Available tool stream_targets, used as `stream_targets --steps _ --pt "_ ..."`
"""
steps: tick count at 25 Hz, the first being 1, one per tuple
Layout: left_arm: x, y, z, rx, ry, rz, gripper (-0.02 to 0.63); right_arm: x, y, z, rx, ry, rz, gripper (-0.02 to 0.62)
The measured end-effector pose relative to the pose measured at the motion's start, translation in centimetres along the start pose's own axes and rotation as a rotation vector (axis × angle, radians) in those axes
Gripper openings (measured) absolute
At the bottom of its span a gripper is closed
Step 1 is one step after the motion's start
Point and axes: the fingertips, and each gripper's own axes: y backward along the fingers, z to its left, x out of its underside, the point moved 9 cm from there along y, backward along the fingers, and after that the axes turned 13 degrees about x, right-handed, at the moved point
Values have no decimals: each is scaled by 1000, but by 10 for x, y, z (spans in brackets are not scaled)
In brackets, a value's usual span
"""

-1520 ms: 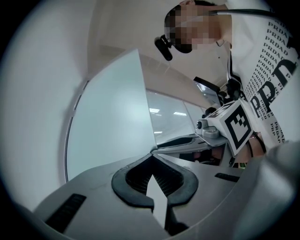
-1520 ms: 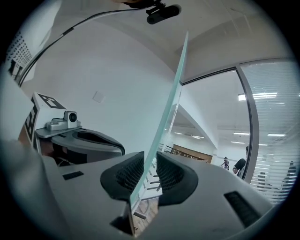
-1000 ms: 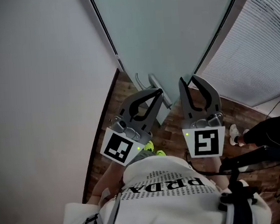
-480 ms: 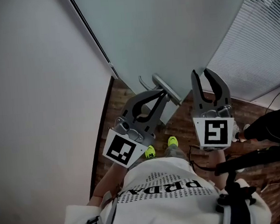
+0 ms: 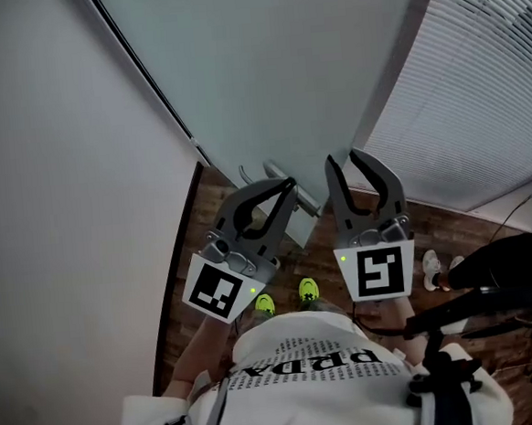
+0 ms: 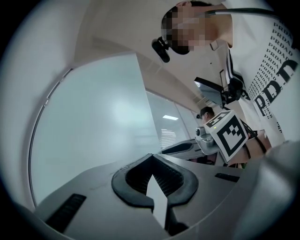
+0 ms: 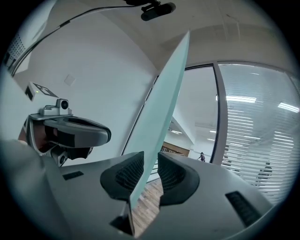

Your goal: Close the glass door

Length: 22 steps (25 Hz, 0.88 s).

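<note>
The frosted pale green glass door (image 5: 263,60) stands in front of the person, between the plain white wall (image 5: 56,223) at the left and the white slatted blinds (image 5: 476,90) at the right. The right gripper (image 7: 151,157) grasps the free edge of this pane, which sits between the two ribbed pads, though it is hard to see if the far pad really touches it. The left gripper (image 6: 152,158) is clenched, tips together with nothing between them, just beside the grey metal door handle (image 5: 307,204).
</note>
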Motion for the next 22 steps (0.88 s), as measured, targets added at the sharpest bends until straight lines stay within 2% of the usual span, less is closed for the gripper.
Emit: stream_targets --steps 3,7,12,15,19,22 --pt "-2 -2 -2 9 24 -16 -9 -6 -2 0 -5 -1 22 57" --pt "-3 0 1 39 12 -1 -9 -6 -8 -1 22 -28 16 57" --pt "-3 1 -2 -36 -20 16 -9 -1 -20 -10 -25 -55 -41 57" --pt "-4 -3 -3 -60 -22 14 -9 2 -18 -23 -23 -45 -36 59" --pt "-6 -1 -6 -58 0 12 -9 8 -16 -29 -26 -52 10 65" --pt "-10 -1 -8 -34 -25 30 -9 8 -18 -35 -19 -77 28 66"
